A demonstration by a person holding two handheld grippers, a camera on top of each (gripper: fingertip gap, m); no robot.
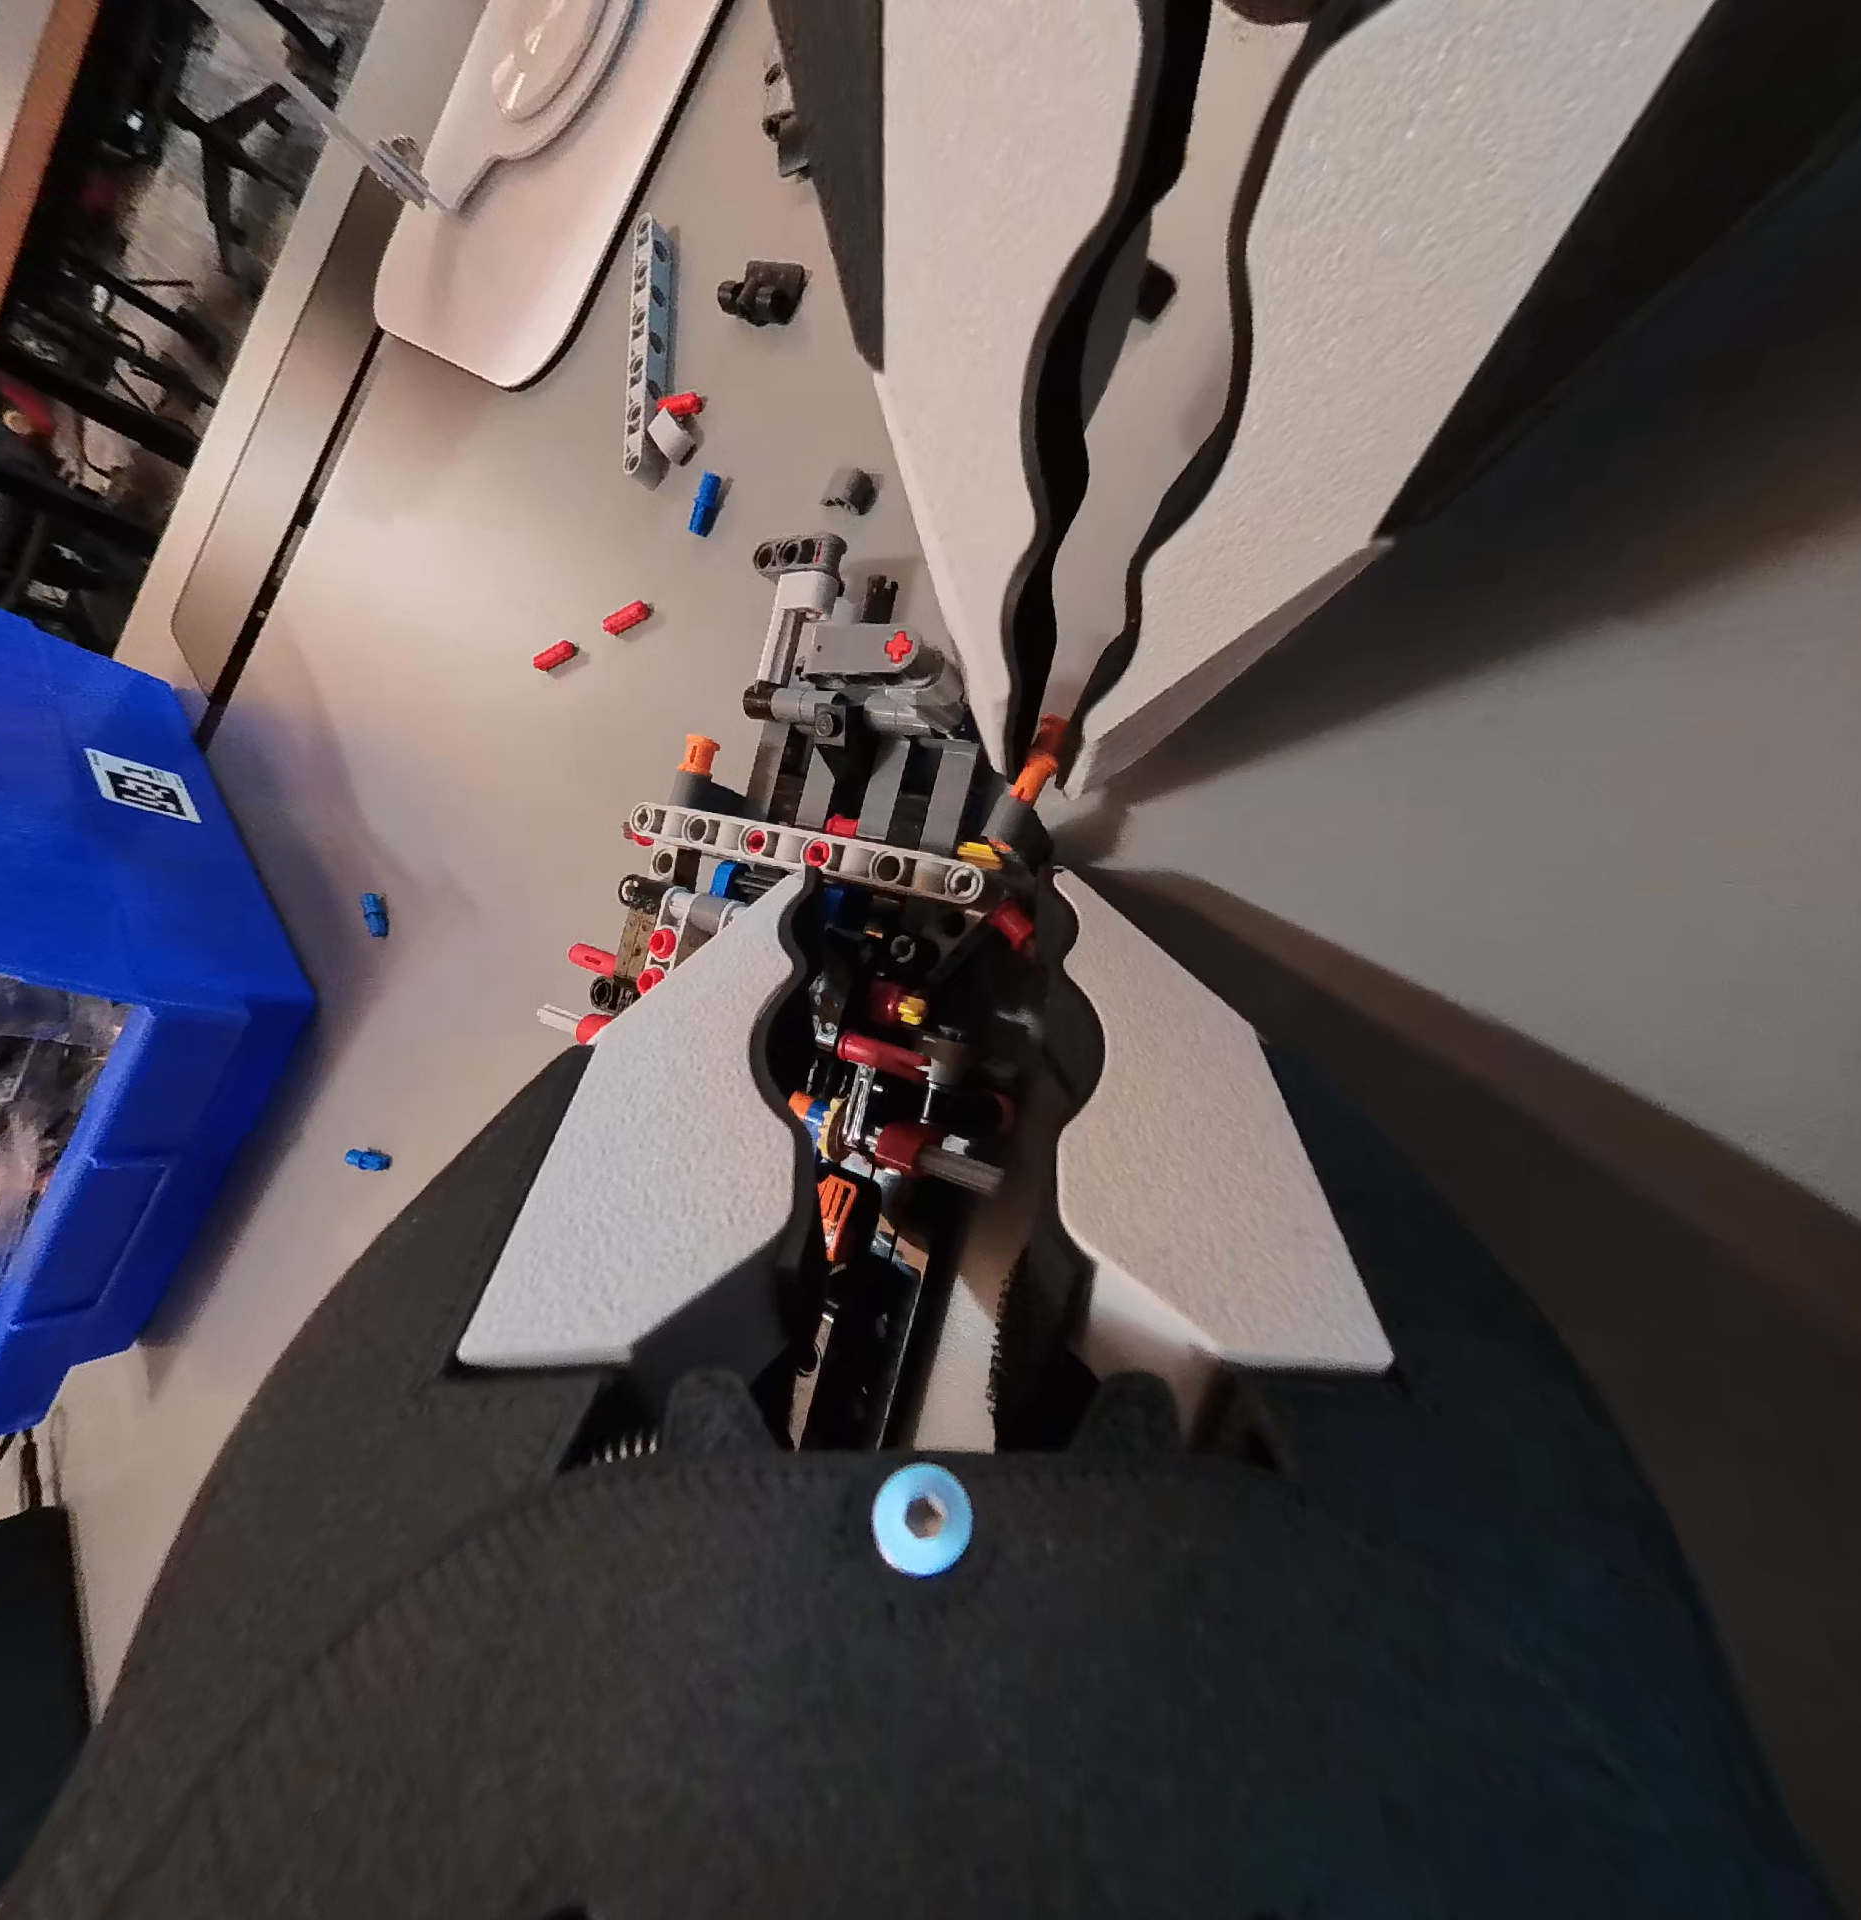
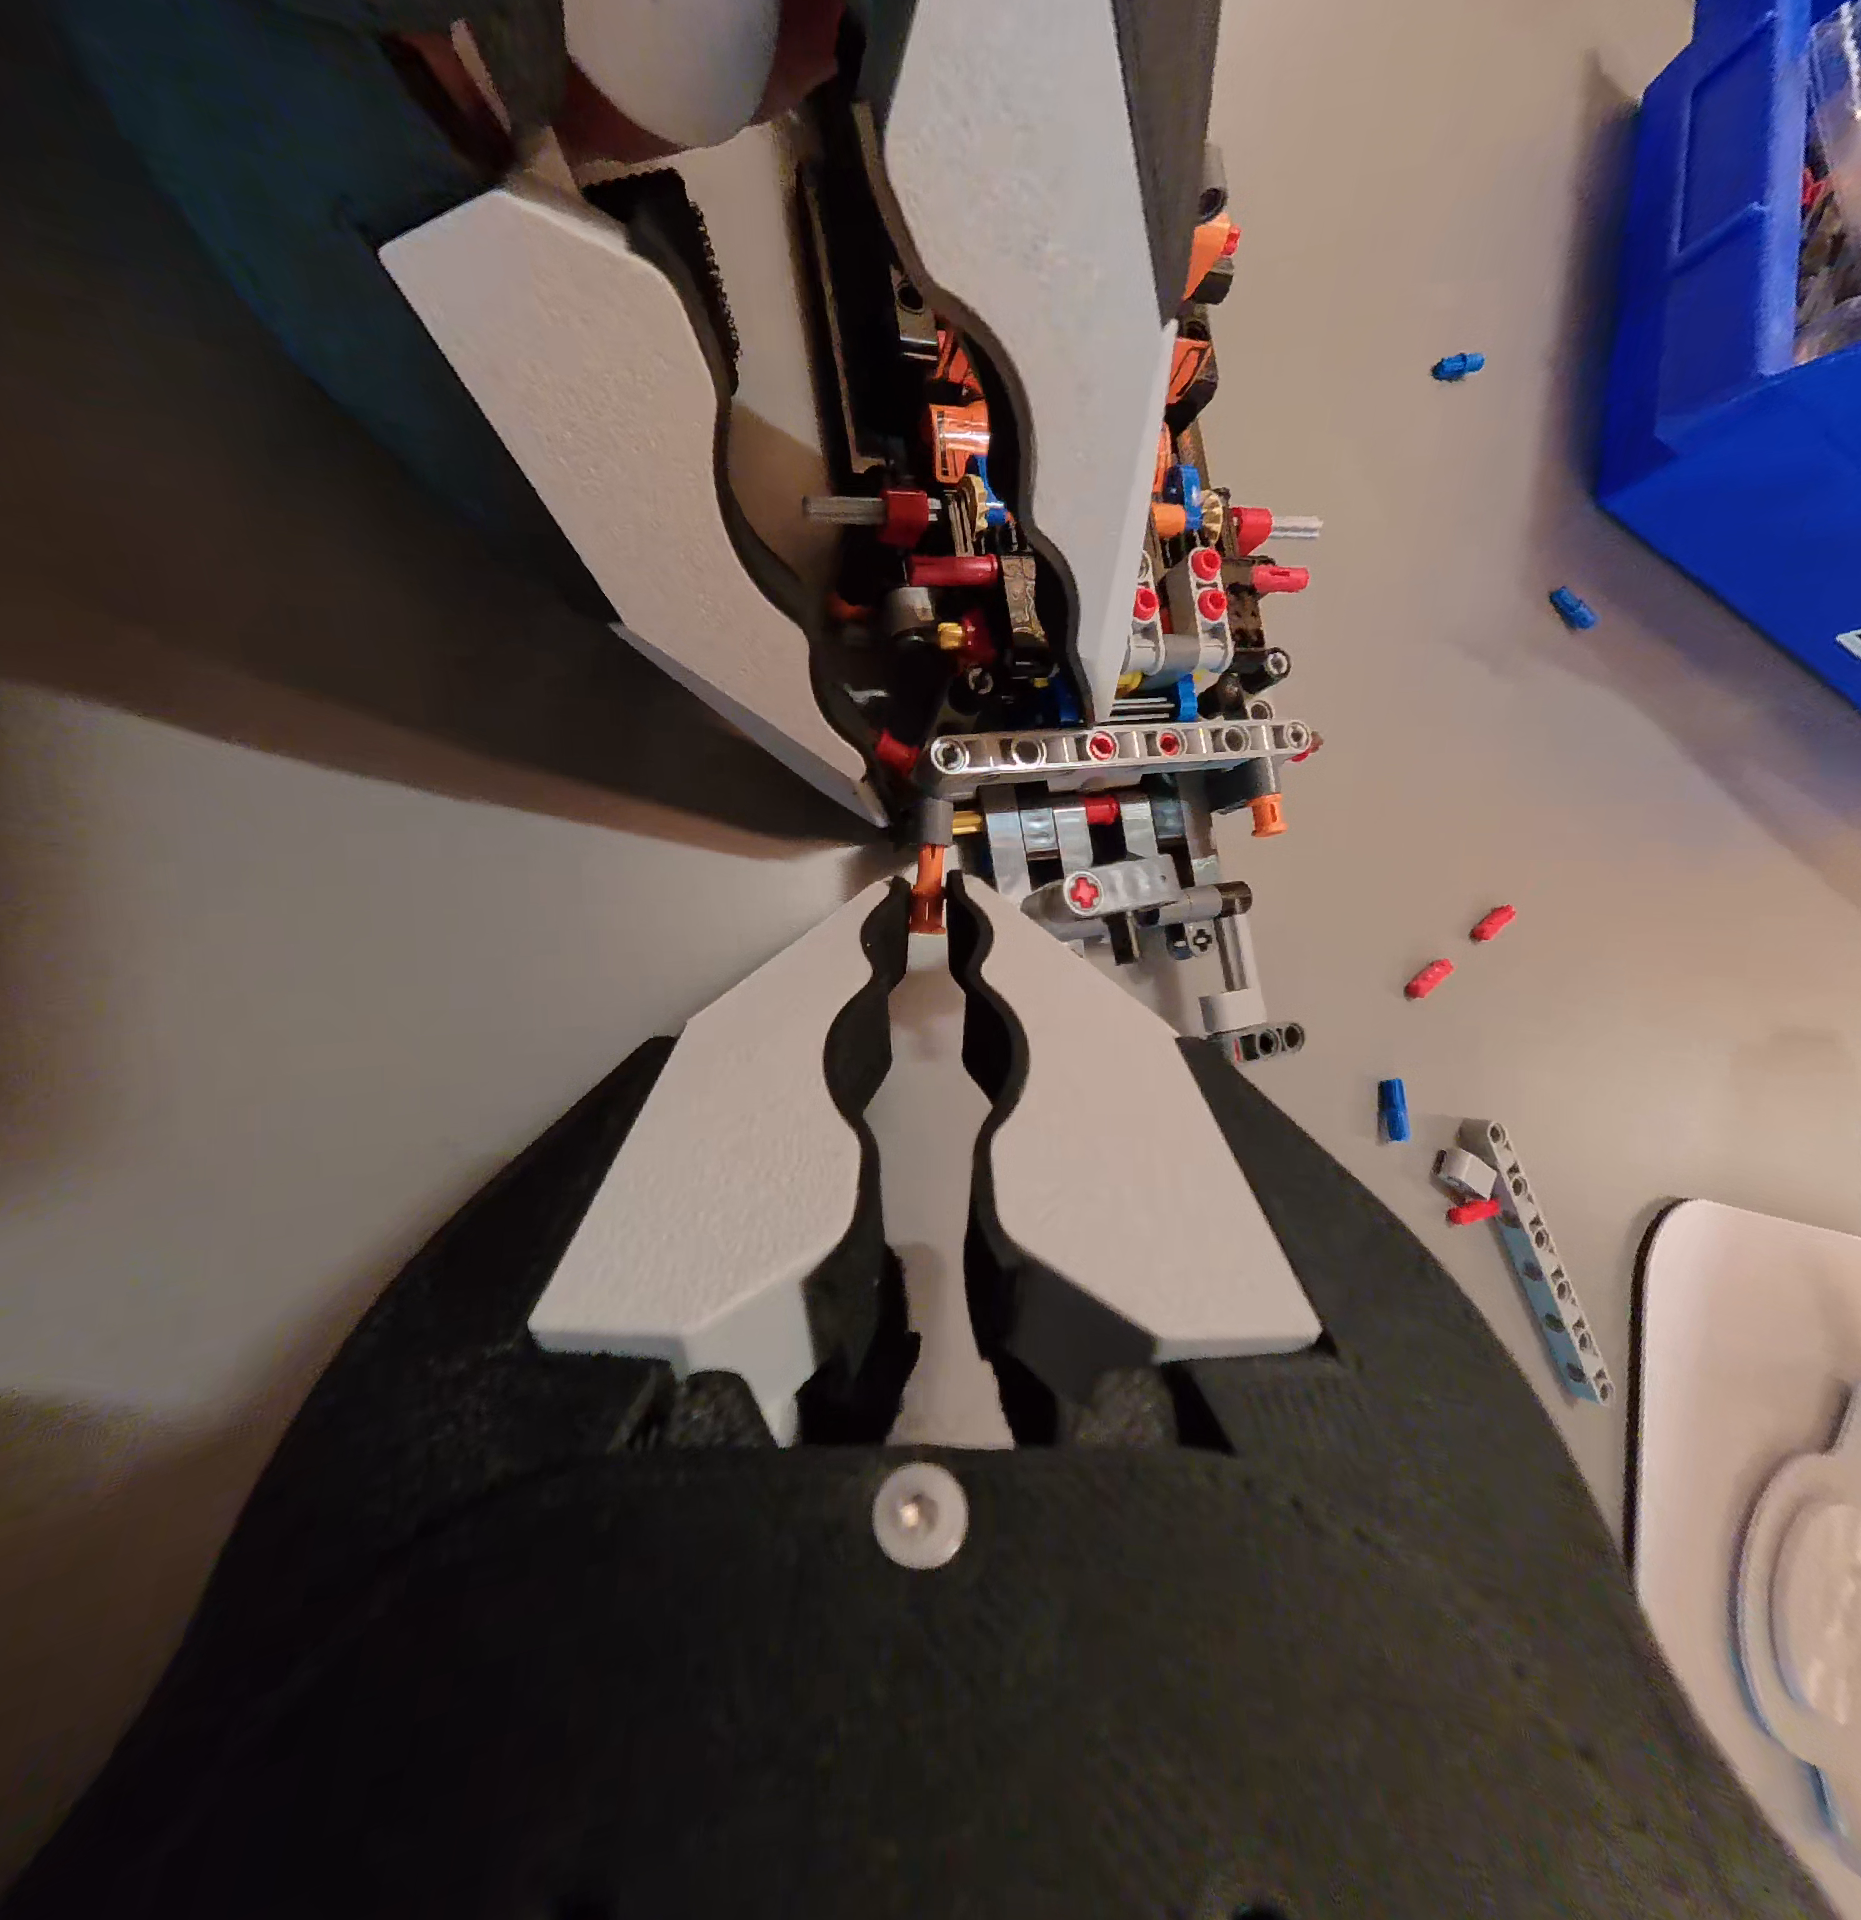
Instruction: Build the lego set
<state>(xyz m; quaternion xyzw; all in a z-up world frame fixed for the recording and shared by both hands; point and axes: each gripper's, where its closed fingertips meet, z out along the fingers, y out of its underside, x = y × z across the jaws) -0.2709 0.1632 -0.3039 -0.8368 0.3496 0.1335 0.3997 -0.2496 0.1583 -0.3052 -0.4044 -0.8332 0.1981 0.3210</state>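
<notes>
The half-built lego model (image 1: 801, 847) of grey, black and red technic parts lies on the pale table (image 1: 438, 675). My left gripper (image 1: 931, 883) is shut on the model's body, one finger on each side. My right gripper (image 2: 926, 888) is shut on a small orange pin (image 2: 928, 899) that sticks out at the model's corner, by the end of its long grey beam (image 2: 1113, 748). In the left wrist view the right gripper (image 1: 1045, 764) comes in from above onto that orange pin (image 1: 1035, 774). In the right wrist view the left gripper (image 2: 983, 758) comes in from above and hides much of the model.
A blue bin (image 1: 105, 935) (image 2: 1736, 364) holds bagged parts. Loose on the table lie a long grey beam (image 1: 651, 343) (image 2: 1549, 1268), red pins (image 1: 625, 618) (image 2: 1492, 923), blue pins (image 1: 706, 504) (image 2: 1393, 1110) and a black connector (image 1: 765, 291). A white tray (image 1: 510, 239) (image 2: 1736, 1351) lies past the beam. The tips of both grippers are at nearly the same place. The black connector (image 1: 765, 291) lies around 15 centimeters away from my right fingertips.
</notes>
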